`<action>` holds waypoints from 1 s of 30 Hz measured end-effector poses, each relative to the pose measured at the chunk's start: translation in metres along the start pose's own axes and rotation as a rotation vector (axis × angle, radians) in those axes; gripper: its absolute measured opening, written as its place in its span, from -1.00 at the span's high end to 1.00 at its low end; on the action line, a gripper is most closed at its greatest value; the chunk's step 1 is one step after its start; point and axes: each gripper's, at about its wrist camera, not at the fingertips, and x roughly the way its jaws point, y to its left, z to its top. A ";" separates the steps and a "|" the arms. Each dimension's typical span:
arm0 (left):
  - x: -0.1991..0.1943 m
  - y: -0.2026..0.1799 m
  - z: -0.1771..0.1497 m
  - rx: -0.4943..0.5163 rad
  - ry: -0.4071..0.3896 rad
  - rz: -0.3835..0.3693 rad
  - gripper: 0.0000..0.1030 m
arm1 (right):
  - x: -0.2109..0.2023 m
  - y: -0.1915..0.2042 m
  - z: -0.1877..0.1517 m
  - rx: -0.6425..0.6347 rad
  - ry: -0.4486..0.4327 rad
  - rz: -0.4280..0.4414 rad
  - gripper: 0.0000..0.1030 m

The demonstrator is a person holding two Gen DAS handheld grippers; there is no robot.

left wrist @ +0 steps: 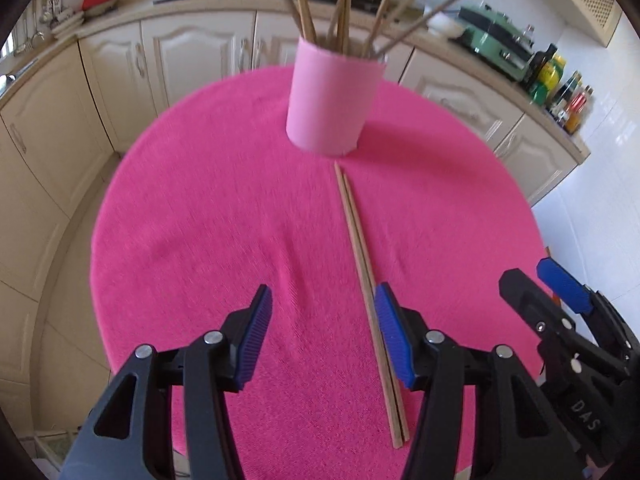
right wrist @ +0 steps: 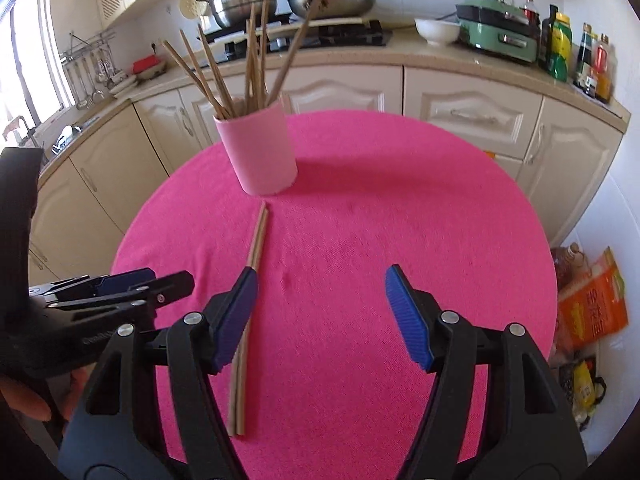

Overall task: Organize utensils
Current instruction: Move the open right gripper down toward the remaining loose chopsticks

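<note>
A pair of wooden chopsticks [left wrist: 352, 216] [right wrist: 258, 240] lies side by side on the pink tablecloth [left wrist: 200, 220] [right wrist: 400, 220], pointing toward a pink cup [left wrist: 332, 104] [right wrist: 260, 152] that holds several more chopsticks. My left gripper [left wrist: 324, 320] hovers open over the cloth, and the pair runs just inside its right finger [left wrist: 390, 328]. My right gripper [right wrist: 320, 304] is open too, its left finger [right wrist: 240, 308] crossing over the pair. Neither gripper's pads press on anything. Each gripper shows in the other's view: the right gripper [left wrist: 560, 292] and the left gripper [right wrist: 120, 288].
The round table stands in a kitchen corner, with cream cabinets [right wrist: 460, 108] behind it. On the counter are a stove with pans [right wrist: 248, 4], a white bowl [right wrist: 436, 30], a green appliance [right wrist: 496, 28] and bottles [right wrist: 592, 60]. Food bags [right wrist: 592, 304] lie on the floor at the right.
</note>
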 end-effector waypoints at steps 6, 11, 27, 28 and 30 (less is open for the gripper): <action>0.031 -0.005 0.000 -0.022 0.103 -0.022 -0.04 | 0.018 -0.009 -0.003 0.024 0.055 0.004 -0.28; 0.044 -0.010 0.000 -0.004 0.125 0.027 -0.04 | 0.024 -0.014 -0.001 0.022 0.066 0.014 -0.28; 0.072 -0.050 0.031 0.187 0.224 0.170 0.07 | 0.039 -0.023 0.012 0.012 0.095 0.003 -0.28; 0.071 -0.049 0.034 0.190 0.228 0.159 0.25 | 0.040 -0.023 0.013 0.009 0.095 0.003 -0.28; 0.071 -0.046 0.036 0.201 0.234 0.153 0.48 | 0.043 -0.021 0.016 0.007 0.101 0.006 -0.28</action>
